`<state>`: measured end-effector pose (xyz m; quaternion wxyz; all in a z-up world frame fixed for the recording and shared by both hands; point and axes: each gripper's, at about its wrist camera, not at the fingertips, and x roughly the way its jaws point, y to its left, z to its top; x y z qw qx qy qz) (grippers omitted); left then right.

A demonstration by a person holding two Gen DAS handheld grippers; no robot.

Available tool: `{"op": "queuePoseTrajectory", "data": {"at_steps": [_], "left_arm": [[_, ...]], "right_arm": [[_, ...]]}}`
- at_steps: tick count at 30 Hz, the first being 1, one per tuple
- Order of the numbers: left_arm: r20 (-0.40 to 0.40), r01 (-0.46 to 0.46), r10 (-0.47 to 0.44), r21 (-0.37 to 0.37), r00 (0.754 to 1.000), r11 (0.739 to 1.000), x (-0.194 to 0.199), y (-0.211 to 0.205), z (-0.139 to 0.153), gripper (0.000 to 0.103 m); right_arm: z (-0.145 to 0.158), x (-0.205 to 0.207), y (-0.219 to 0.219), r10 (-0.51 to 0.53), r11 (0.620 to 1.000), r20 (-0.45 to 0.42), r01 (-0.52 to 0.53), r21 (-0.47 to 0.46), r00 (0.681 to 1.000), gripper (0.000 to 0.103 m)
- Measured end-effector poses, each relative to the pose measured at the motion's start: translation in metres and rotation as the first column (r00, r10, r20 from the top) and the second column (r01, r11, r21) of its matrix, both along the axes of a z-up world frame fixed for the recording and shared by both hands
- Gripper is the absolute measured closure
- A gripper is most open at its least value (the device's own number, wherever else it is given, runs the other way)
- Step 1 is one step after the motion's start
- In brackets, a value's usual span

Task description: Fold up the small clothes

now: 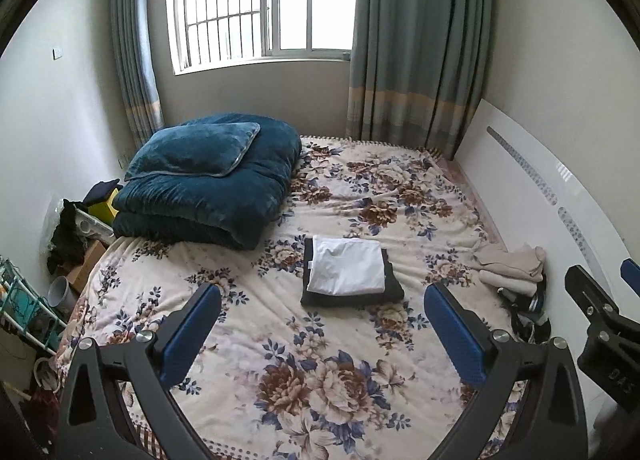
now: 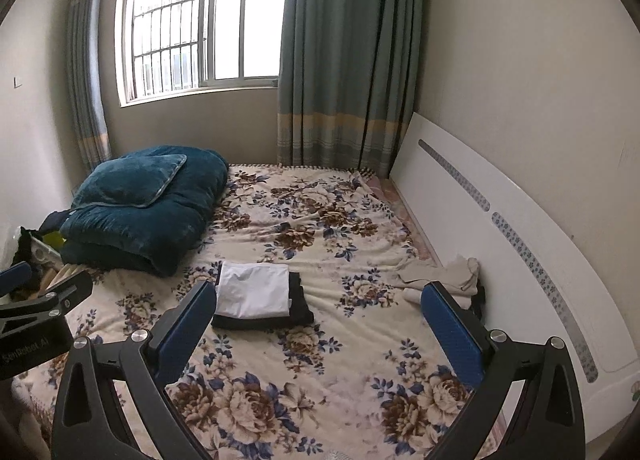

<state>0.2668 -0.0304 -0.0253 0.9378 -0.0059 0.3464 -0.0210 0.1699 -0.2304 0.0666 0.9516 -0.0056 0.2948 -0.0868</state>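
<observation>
So two pieces look done: a folded white garment point(image 1: 347, 272) stacked on a folded black one point(image 1: 394, 287) mid-bed point(image 1: 280, 340). Left to do, I'd guess: the crumpled beige clothes point(image 1: 510, 263) by the headboard point(image 1: 560, 195). Left gripper point(image 1: 322, 334) and right gripper point(image 2: 320, 334) hover with jaws wide apart, holding nothing.
</observation>
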Motion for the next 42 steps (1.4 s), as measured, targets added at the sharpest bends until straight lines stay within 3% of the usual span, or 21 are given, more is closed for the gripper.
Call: {"op": "queuePoseTrajectory", "data": {"at_steps": [42], "left_arm": [[0.045, -0.037, 0.036, 0.025, 0.998, 0.999, -0.019, 0.008, 0.014, 0.000]], "right_arm": [[0.000, 0.003, 0.006, 0.043, 0.999, -0.002, -0.043, 0.008, 0.999, 0.000]]}}
